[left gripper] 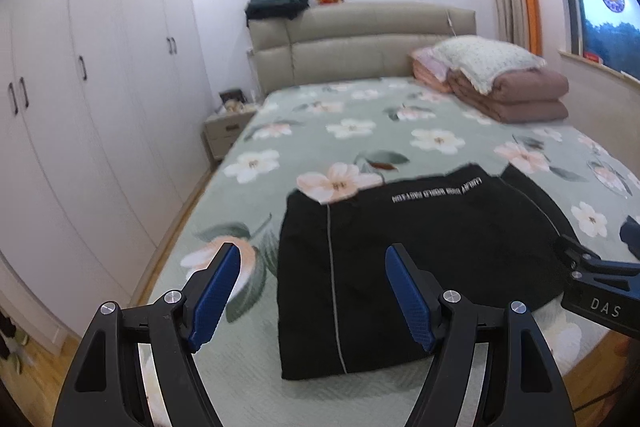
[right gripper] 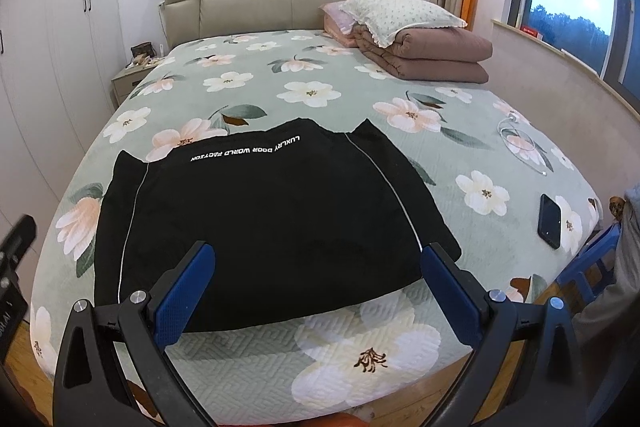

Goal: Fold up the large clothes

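A black garment point(left gripper: 420, 259) with thin white piping and a line of white lettering lies folded flat on the near part of the bed; it also shows in the right wrist view point(right gripper: 264, 219). My left gripper point(left gripper: 312, 291) is open and empty, above the garment's near left edge. My right gripper point(right gripper: 318, 291) is open and empty, above the garment's near edge; its body shows at the right of the left wrist view point(left gripper: 600, 279).
The bed point(right gripper: 320, 91) has a green floral cover. Folded brown quilts and a pillow point(right gripper: 424, 43) lie at its far right. A black phone point(right gripper: 549, 220) and a white cable point(right gripper: 516, 139) lie on the right side. White wardrobes point(left gripper: 80, 107) and a nightstand point(left gripper: 224, 135) stand left.
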Demonstrator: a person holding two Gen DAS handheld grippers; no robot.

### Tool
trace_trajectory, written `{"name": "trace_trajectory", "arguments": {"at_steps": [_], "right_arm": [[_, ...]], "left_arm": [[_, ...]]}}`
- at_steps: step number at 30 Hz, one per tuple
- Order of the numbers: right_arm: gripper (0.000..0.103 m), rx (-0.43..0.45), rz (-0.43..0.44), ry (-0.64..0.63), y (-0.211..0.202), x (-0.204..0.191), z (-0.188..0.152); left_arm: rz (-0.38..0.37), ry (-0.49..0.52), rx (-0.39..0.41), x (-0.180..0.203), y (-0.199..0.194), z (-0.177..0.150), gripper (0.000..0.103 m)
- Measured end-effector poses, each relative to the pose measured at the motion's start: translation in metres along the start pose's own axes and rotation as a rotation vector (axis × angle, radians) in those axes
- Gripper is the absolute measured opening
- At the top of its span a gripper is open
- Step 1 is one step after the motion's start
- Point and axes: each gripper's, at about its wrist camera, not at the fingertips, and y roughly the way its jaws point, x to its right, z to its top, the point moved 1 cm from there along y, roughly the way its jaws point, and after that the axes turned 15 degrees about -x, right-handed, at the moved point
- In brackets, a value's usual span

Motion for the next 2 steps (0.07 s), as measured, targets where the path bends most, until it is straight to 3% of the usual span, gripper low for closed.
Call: {"name": "trace_trajectory", "arguments": {"at_steps": [2], "right_arm": [[0.103,-0.003,0.002,0.0,0.0023,0.0,-0.0003]], "left_arm": [[0.004,-0.006,0.016,-0.003,-0.001,0.0003,0.076]]}}
